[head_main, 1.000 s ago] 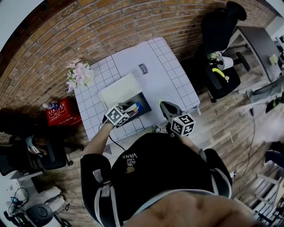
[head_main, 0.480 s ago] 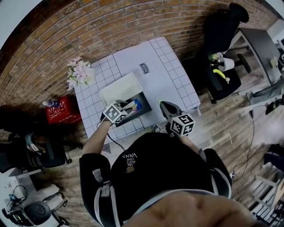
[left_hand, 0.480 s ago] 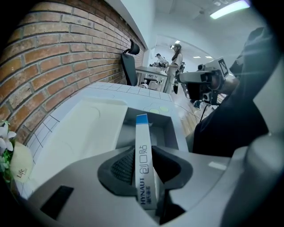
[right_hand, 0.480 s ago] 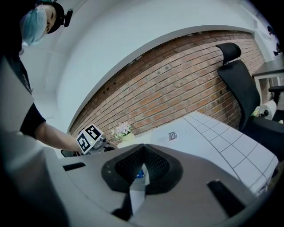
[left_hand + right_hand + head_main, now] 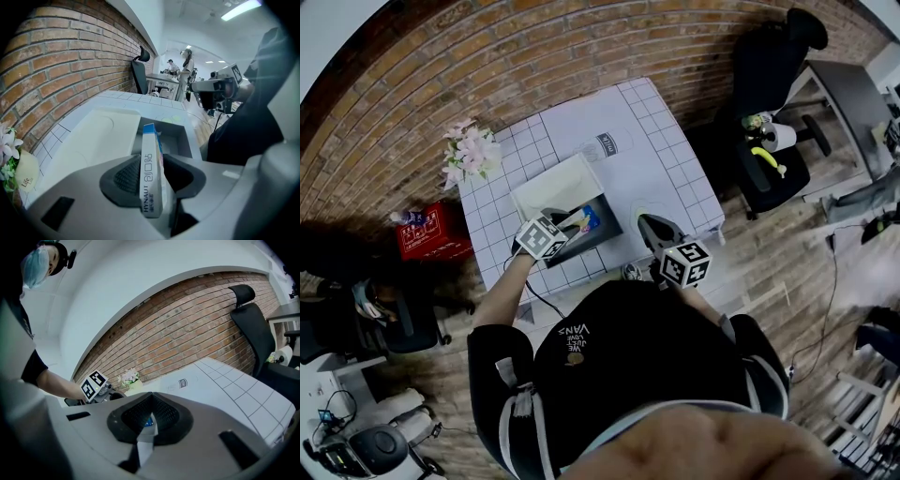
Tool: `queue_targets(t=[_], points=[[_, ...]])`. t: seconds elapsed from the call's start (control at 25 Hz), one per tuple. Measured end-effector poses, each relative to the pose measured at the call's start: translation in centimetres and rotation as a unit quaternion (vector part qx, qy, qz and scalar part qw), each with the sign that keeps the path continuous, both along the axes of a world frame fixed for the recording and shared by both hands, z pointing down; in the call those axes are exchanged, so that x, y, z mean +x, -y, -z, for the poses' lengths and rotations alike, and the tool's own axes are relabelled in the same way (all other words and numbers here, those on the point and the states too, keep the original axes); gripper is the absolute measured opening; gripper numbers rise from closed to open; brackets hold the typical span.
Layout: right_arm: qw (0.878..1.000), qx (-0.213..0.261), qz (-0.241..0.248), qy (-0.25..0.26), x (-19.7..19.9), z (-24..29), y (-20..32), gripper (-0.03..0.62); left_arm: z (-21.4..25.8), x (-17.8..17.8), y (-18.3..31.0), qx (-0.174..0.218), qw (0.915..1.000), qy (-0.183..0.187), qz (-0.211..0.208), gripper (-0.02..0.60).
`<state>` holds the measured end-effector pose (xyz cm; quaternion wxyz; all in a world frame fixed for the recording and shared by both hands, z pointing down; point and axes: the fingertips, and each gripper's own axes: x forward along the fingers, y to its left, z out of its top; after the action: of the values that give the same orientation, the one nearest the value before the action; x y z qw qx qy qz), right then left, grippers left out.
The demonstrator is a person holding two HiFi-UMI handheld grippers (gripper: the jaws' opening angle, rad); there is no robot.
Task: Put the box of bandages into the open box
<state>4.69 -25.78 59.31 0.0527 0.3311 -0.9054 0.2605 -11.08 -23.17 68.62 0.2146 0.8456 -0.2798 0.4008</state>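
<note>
Several things surround the work place: a bunch of pink and white flowers (image 5: 469,155) stands at the corner of the white squared table (image 5: 666,159), a red plastic crate (image 5: 431,234) sits on the floor beside the table, and a black office chair (image 5: 769,66) stands near the brick wall (image 5: 534,56). On the table lies the open white box (image 5: 187,145), its flat lid (image 5: 553,192) folded back toward the flowers. The narrow white box of bandages (image 5: 151,178), with a blue edge and dark print, stands on its thin side, a little tilted, its far end over the dark cavity. It is between the jaws of the left gripper (image 5: 570,221), which have just been opening and no longer squeeze it. The right gripper (image 5: 643,221) hangs over the table just beside the open box, its tips together.
</note>
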Motion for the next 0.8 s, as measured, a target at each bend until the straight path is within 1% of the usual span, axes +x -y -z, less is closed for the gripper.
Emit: queue_targets(t=[0.2,0.32,0.52,0.8], points=[[1.0,0.001,0.002,-0.001,-0.5,0.0,-0.2,-0.006,0.0,-0.6,0.0,0.006,1.0,-0.001,0.007,0.172],[1.0,0.002,0.002,-0.001,-0.7,0.0,-0.4,-0.005,0.2,-0.9,0.0,0.018,0.9998,0.0,0.012,0.178],[1.0,0.001,0.0,-0.002,-0.8,0.1,-0.7,-0.005,0.4,-1.5,0.4,0.067,0.9973,0.029,0.006,0.178],[1.0,0.001,-0.006,-0.003,-0.6,0.1,-1.1,-0.006,0.1,-1.0,-0.4,0.058,0.9981,0.02,0.001,0.178]])
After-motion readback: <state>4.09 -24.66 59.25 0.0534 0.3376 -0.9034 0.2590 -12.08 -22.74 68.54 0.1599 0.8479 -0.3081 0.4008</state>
